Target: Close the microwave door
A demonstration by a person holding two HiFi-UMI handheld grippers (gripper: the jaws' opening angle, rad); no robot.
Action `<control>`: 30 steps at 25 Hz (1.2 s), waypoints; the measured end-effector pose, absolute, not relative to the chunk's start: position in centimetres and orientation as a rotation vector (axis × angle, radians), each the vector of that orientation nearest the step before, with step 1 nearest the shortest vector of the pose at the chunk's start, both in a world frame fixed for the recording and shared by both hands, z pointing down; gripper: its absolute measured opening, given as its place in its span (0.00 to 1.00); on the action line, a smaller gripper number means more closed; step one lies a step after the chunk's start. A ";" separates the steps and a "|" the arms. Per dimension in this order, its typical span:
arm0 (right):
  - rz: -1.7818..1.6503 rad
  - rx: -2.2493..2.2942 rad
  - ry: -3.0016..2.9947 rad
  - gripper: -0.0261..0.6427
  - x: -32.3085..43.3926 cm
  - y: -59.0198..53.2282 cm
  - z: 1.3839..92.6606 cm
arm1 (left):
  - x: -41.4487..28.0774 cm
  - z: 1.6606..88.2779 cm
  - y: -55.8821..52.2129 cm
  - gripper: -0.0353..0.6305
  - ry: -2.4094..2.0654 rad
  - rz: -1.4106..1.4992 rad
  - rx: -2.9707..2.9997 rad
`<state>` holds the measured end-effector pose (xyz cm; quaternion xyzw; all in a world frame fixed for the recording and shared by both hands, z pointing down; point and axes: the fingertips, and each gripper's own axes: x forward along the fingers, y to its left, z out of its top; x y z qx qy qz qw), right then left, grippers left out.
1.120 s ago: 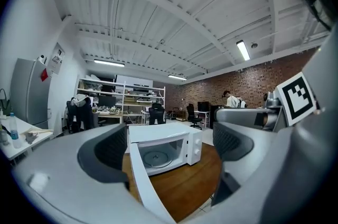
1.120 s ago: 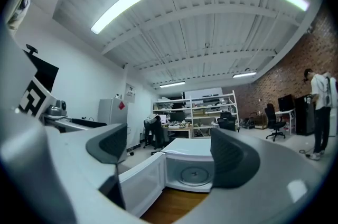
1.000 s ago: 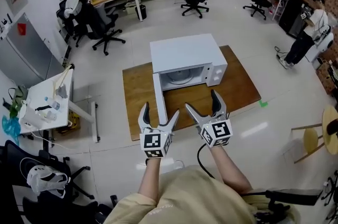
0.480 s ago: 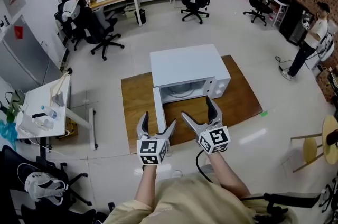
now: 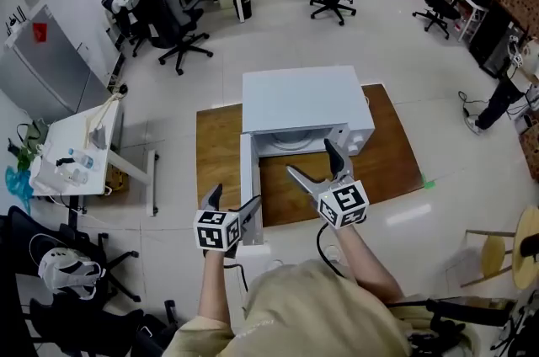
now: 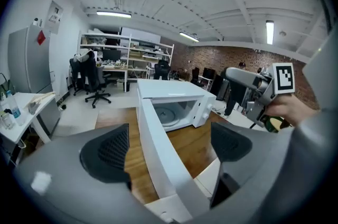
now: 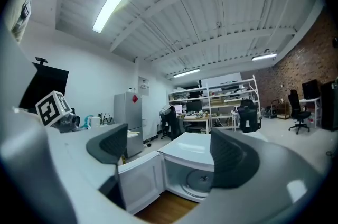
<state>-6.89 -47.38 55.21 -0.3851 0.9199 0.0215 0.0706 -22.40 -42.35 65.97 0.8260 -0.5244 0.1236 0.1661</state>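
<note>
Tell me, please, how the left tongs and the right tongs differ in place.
The left tongs have the edge of the open microwave door between them; the right tongs have nothing. The left tongs sit nearer the person; the right tongs reach ahead, before the microwave. Both stand open, gripping nothing.

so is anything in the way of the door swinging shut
nothing lies on the wooden board in the arc of the door. only the open right tool hangs before the microwave opening, apparently higher than the door, so it probably clears.

Microwave control panel — partly behind right gripper (head view)
</note>
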 end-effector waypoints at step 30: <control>-0.052 -1.052 2.854 0.72 -4.9 -52.6 55.0 | -16.2 71.3 -43.6 0.31 -0.973 0.257 1.995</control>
